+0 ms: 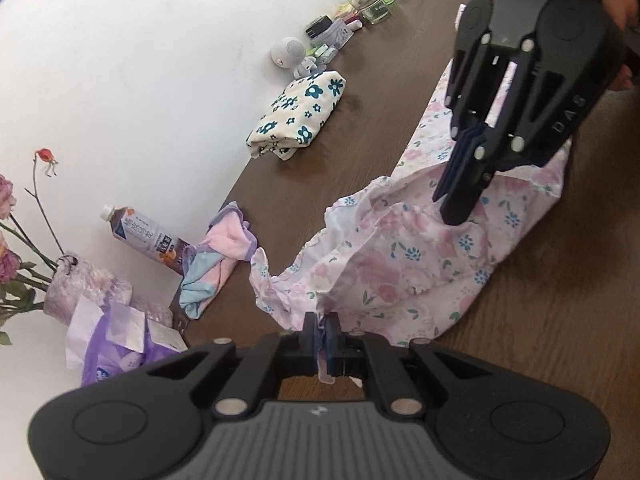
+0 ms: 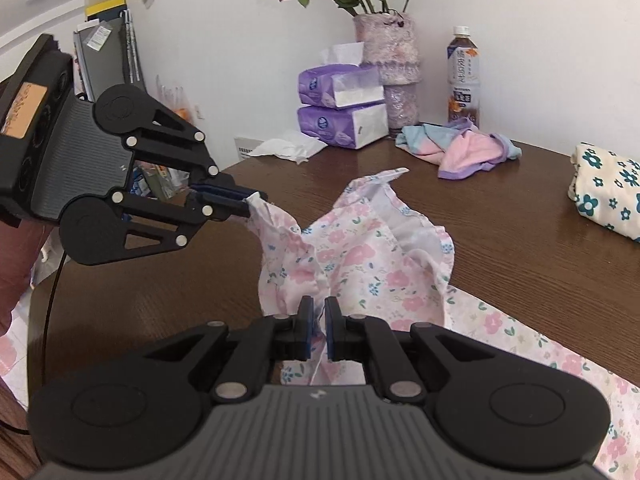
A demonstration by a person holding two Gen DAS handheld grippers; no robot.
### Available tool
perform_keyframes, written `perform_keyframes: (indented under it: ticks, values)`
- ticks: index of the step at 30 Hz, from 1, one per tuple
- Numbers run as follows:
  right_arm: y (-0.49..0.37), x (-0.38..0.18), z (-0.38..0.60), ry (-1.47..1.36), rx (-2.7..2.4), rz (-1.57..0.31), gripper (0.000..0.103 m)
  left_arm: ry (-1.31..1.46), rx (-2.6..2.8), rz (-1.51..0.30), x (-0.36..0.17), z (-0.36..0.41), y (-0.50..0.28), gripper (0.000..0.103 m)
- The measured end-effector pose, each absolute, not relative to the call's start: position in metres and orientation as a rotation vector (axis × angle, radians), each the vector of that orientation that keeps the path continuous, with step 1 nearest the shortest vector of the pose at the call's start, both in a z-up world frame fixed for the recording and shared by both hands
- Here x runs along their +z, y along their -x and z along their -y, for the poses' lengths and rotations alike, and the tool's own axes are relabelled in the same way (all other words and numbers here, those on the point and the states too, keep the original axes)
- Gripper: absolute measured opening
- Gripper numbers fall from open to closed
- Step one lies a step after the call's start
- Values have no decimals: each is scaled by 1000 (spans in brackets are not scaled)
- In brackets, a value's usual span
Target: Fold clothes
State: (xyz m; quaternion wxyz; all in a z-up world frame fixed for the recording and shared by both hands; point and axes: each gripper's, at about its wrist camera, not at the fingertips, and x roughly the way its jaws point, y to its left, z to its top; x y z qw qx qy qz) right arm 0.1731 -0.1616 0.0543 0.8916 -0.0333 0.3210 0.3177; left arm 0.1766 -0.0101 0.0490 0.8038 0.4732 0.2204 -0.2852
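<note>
Both tools pinching floral garment

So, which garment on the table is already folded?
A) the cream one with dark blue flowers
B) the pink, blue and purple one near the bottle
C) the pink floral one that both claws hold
A: the cream garment with blue flowers lies as a neat folded bundle, while the pink floral garment is crumpled between the left claw and the right claw, and the pastel one lies in a loose heap.
</note>
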Motion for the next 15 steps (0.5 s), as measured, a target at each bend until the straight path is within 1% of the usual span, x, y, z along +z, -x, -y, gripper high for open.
perform_keyframes:
  ticks: [2,3,4,5,7,9,11,15]
  values:
    - [-178,47,163,67,637,-680,6,-965,-619,-509,41,13,-192,9]
    - [-180,44,163,64,628,-688,6,-936,-622,-527,37,13,-199,14]
    - [-182,40,164,65,616,-695,6,-907,-624,-546,34,12,-205,20]
    - [-184,36,164,65,615,-700,6,-879,-622,-560,33,11,-210,23]
    - [-186,29,164,69,604,-712,7,-818,-603,-560,39,4,-215,40]
    - [-185,26,164,73,603,-709,8,-754,-580,-552,47,-5,-219,48]
    - [-184,25,164,77,604,-699,8,-690,-596,-560,52,-12,-221,50]
    - [-182,23,163,91,604,-678,9,-562,-655,-590,60,-25,-225,58]
